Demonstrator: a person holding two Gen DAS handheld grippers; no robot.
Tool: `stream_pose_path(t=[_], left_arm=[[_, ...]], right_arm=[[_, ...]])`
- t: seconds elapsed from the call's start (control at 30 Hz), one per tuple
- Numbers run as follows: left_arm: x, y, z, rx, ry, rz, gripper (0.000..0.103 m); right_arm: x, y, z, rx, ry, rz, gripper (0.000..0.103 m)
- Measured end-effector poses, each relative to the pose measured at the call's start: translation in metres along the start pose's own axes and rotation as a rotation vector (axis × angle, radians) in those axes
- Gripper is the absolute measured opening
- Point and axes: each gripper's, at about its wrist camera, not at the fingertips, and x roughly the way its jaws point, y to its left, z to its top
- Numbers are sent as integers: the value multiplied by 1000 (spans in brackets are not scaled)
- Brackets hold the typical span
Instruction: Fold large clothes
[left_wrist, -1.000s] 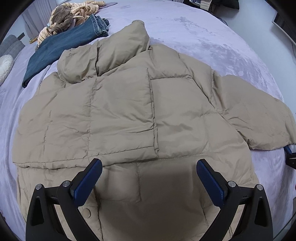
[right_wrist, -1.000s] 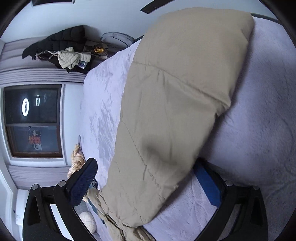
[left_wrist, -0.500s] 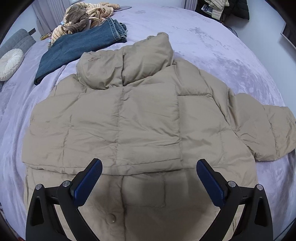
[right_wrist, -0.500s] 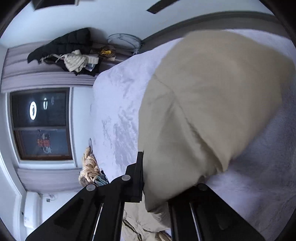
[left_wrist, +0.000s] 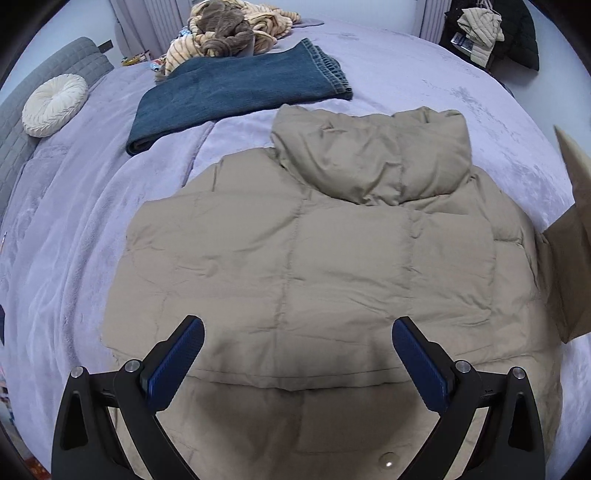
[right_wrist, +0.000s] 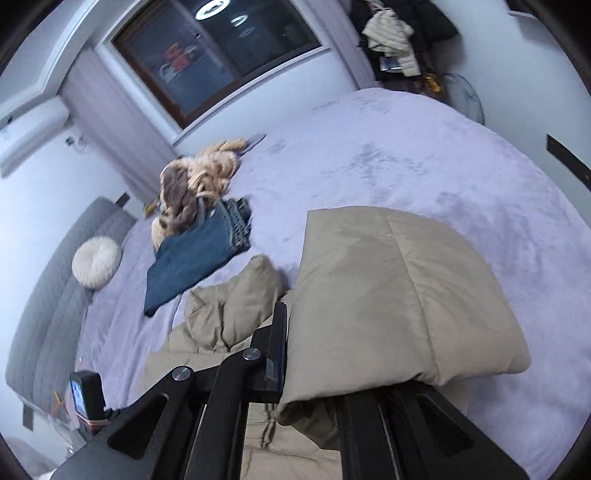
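Lavender plush bedspread (left_wrist: 424, 85) covers the wide bed, and the beige quilted puffer jacket (left_wrist: 306, 266) lies flat on it, collar toward the folded blue jeans (left_wrist: 236, 88). Right tongs (right_wrist: 314, 373) are clamped on the jacket's beige sleeve (right_wrist: 399, 295), raised off the bed; left tongs (left_wrist: 295, 362) hang wide and empty above the hem. Slippery padding could slide from that pinch, or the sleeve could land crooked. Most of the sleeve is cut off in the left view; the right pad hides under fabric.
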Motion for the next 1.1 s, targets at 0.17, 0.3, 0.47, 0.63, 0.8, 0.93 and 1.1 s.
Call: stream_pose_path(t=[0.17, 0.3, 0.47, 0.63, 0.8, 0.93, 1.1], left_arm=[[14, 28, 0, -24, 16, 17, 102], [25, 35, -3, -27, 31, 0, 102], [33, 37, -2, -30, 36, -32, 102], [34, 39, 4, -26, 25, -45, 102], [38, 41, 7, -27, 25, -41, 102], [38, 45, 7, -33, 29, -44, 102], [39, 58, 9, -54, 25, -42, 102]], right_arm=[[74, 52, -67, -140, 170, -12, 6], [114, 43, -103, -110, 277, -51, 6], [119, 30, -112, -47, 332, -48, 15], [70, 5, -96, 114, 225, 19, 79], [56, -57, -87, 450, 168, 87, 79], [59, -66, -78, 529, 130, 104, 62], [67, -27, -60, 363, 128, 66, 19]])
